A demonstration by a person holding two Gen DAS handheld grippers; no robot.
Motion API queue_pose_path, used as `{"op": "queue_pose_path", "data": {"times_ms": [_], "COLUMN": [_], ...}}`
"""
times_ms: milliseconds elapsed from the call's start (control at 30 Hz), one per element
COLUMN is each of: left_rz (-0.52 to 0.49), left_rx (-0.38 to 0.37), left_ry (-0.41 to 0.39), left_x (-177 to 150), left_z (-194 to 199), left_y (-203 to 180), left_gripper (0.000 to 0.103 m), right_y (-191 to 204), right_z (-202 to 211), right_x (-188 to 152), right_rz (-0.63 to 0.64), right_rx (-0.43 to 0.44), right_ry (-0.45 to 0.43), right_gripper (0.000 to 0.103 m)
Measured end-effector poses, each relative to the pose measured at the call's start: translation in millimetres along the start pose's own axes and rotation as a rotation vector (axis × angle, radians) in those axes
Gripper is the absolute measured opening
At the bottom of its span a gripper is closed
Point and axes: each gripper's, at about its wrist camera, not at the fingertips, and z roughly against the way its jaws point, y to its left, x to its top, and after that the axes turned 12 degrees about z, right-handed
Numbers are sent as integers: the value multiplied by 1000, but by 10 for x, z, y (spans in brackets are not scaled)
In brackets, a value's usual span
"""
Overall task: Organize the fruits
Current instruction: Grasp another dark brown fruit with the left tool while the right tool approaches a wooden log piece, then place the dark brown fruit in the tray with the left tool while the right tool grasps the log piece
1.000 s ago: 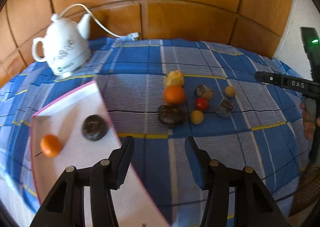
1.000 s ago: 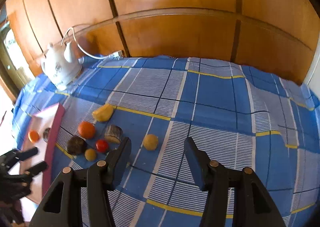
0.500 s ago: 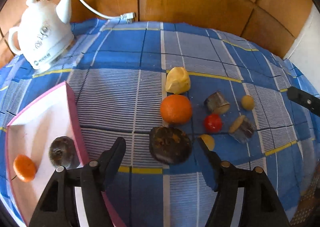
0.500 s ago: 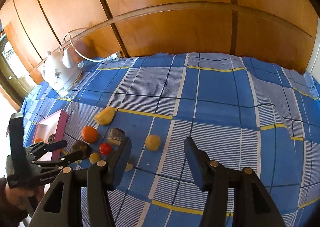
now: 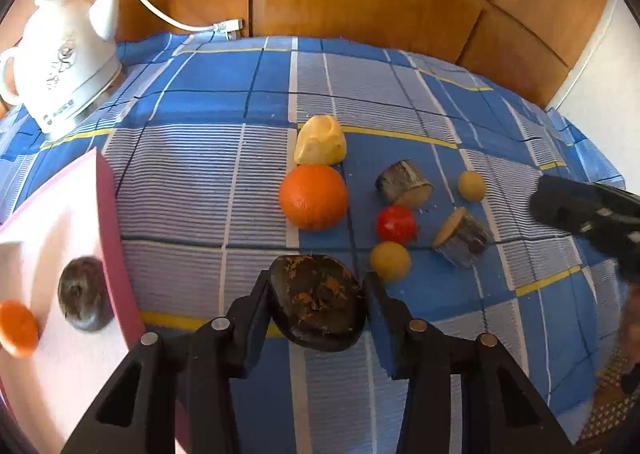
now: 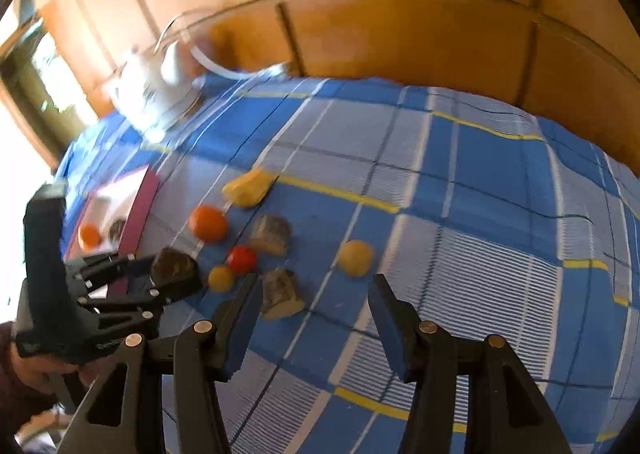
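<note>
Checked cloth point(image 5: 200, 181): your left tool point(image 5: 316, 290) has just closed around the dark fruit point(image 5: 318, 306); rounded skin may slip. Right tool point(image 6: 312, 286) gapes empty.

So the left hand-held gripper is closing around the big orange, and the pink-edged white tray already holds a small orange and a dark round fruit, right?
Not quite. The left hand-held gripper is closing around the dark brown flattish fruit flecked with orange, not the big orange, which sits untouched further back. The left wrist view shows it. The pink-edged white tray does hold a small orange and a dark round fruit.
</note>
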Motion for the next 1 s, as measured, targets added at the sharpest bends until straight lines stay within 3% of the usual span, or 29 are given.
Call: {"op": "queue_pose_path", "data": {"times_ms": [167,400,667,833,1000], "left_rz": [12,38,13,11,28], "left_rx": [-27,-68,-76,-101,-129], "left_ry": [-27,-52,-65,-68,-83], "left_x": [-172,-401,-618,-734,-797], "left_z": [173,452,598,698,848], "left_y": [-4,63,71,79,151], "left_gripper": [45,45,45,45,45], "right_y": [115,64,82,193,351], "right_z": [-88,-154,-180,-290,-461], "right_x": [-37,-80,-50,-14,-14], "right_rz": [58,34,28,76,166], "right_rx": [9,-2,37,75,34], "right_ry": [33,62,35,43,76], "right_gripper": [56,56,56,56,56]}}
